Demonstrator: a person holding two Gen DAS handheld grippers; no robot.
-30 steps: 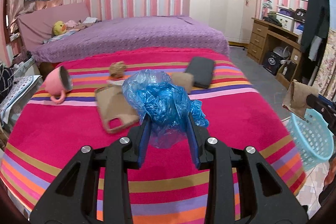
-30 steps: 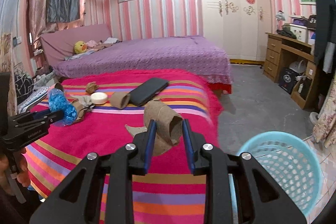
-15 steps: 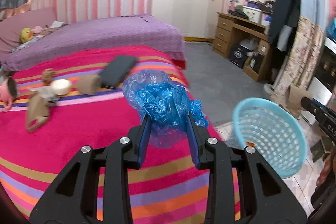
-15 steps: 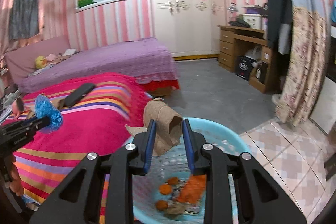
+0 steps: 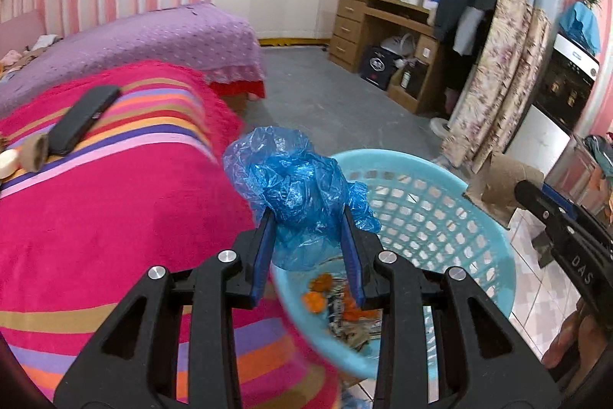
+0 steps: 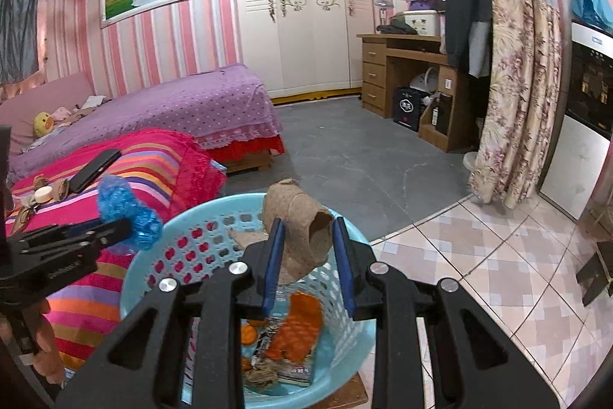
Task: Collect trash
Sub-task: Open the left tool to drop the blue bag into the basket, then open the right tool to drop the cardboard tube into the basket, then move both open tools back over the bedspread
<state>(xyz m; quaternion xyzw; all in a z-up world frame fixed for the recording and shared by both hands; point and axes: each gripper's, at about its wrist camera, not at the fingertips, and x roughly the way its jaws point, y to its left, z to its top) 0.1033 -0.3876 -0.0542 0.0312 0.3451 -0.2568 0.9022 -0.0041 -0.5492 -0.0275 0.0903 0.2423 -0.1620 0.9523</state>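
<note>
Left wrist: basket (image 5: pixel 440 217) now prob. under bag (image 5: pixel 299 186).

Basket (image 5: pixel 452 194) floor partly behind gripper (image 5: pixel 310 236)

Pink striped walls (image 6: pixel 161 37), white wardrobe (image 6: pixel 306 10), wooden desk (image 6: pixel 406 64), purple bed (image 6: pixel 184 110).

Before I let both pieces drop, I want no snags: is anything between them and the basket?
Nothing visible: the cardboard tube hangs directly over the open basket. The blue plastic bag is at the near rim, bed-side, so it may need nudging inward.
</note>
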